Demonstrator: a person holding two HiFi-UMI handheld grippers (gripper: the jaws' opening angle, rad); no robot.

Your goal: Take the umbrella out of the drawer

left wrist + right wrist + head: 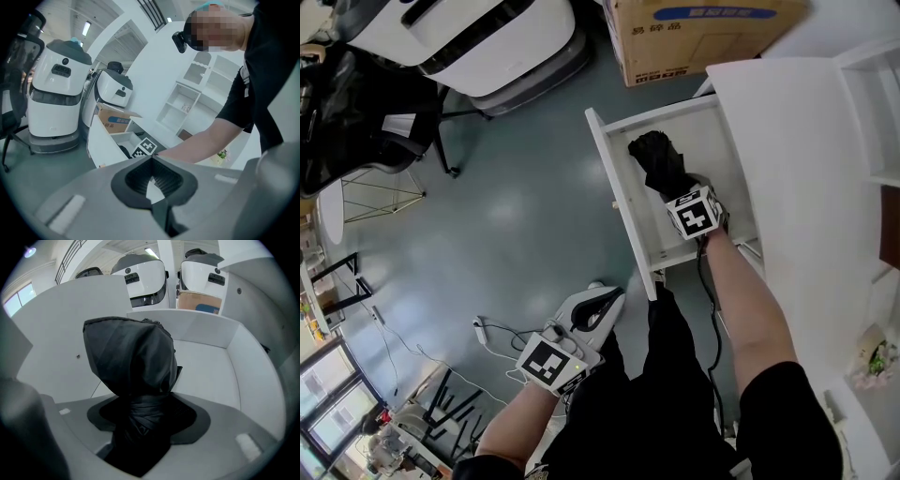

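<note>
A black folded umbrella [656,155] lies in the pulled-out white drawer [614,187], near its front end. My right gripper [675,190] reaches down into the drawer over the umbrella's near end. In the right gripper view the umbrella [131,357] rises between the jaws of the right gripper [145,416]; its wrapped part sits in the pad hollow with room on both sides, so the jaws are open around it. My left gripper [602,300] hangs low over the floor beside the drawer, shut and empty. In the left gripper view the tips of the left gripper [152,157] meet.
The drawer [201,333] has white walls on each side. A white cabinet top [806,169] lies to the right. A cardboard box [694,37] and a white machine [478,37] stand beyond the drawer. A black chair [356,103] stands left. A power strip [483,333] lies on the floor.
</note>
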